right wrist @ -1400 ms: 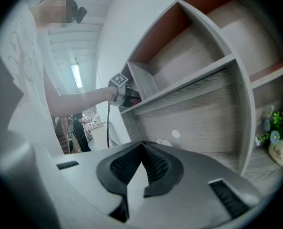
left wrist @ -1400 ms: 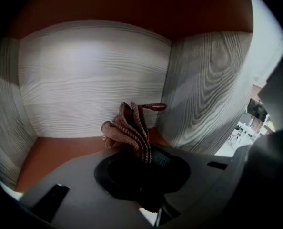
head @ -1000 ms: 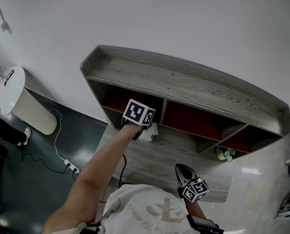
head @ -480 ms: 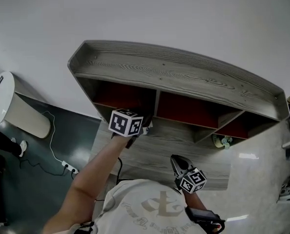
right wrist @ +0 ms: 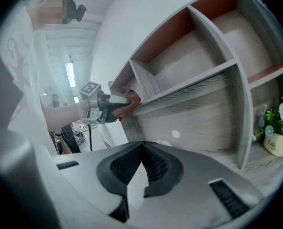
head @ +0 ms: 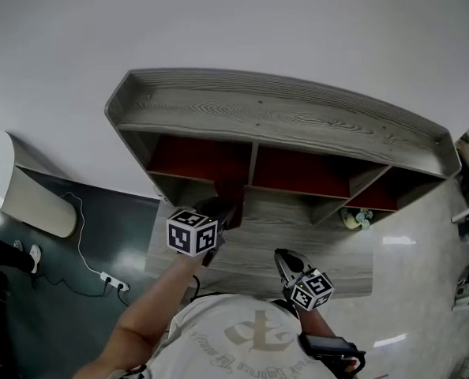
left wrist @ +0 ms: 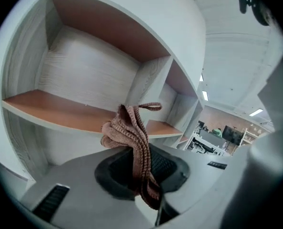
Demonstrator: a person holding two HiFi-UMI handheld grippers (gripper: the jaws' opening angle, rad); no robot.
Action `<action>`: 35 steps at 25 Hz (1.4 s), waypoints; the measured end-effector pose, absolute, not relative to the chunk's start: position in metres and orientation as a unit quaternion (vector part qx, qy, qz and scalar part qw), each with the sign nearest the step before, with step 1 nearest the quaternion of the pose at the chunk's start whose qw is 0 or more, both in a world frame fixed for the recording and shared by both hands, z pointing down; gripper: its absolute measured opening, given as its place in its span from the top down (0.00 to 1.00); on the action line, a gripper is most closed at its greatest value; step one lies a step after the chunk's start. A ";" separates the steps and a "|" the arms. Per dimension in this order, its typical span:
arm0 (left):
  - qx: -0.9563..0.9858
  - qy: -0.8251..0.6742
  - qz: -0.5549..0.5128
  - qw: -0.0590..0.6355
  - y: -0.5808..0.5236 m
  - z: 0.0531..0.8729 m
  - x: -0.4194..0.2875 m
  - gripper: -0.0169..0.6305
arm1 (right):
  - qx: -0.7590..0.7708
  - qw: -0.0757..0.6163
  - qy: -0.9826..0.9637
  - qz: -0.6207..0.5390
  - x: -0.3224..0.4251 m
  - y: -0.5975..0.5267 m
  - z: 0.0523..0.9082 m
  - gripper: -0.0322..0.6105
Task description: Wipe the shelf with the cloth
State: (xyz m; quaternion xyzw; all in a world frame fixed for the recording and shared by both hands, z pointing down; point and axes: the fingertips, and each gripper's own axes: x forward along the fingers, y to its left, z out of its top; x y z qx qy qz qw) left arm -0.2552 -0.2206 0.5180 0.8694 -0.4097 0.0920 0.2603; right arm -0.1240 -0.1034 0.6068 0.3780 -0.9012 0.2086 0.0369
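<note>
A grey wood shelf (head: 282, 121) with red-backed compartments stands against the white wall. My left gripper (head: 228, 208) is shut on a brownish-pink cloth (left wrist: 127, 128), which bunches up out of the jaws. In the left gripper view the gripper (left wrist: 137, 151) hangs in front of the left compartment, level with its orange-toned board (left wrist: 55, 109) and just short of its front edge. The right gripper view shows the cloth (right wrist: 130, 102) at the front edge of a shelf board (right wrist: 189, 94). My right gripper (head: 283, 258) hangs lower and to the right with its jaws (right wrist: 142, 146) shut on nothing.
A small potted plant (head: 359, 218) sits in the lower right compartment, also visible as a potted plant (right wrist: 277, 140) in the right gripper view. A white bin (head: 13, 181) stands on the floor at the left, with a power strip (head: 112, 279) and cable beside it.
My left gripper with the cloth has drawn back out of the lower left compartment toward me. The right gripper has hardly moved.
</note>
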 end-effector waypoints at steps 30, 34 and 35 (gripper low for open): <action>0.903 -0.384 0.111 0.159 -0.176 0.499 -0.188 0.85 | 0.432 0.016 -0.878 0.207 -0.098 -0.075 0.605 0.94; 0.897 -0.401 0.109 0.154 -0.182 0.496 -0.174 0.86 | 0.430 0.014 -0.879 0.204 -0.079 -0.079 0.603 0.94; 0.894 -0.407 0.108 0.154 -0.184 0.496 -0.171 0.86 | 0.428 0.014 -0.880 0.204 -0.074 -0.078 0.603 0.94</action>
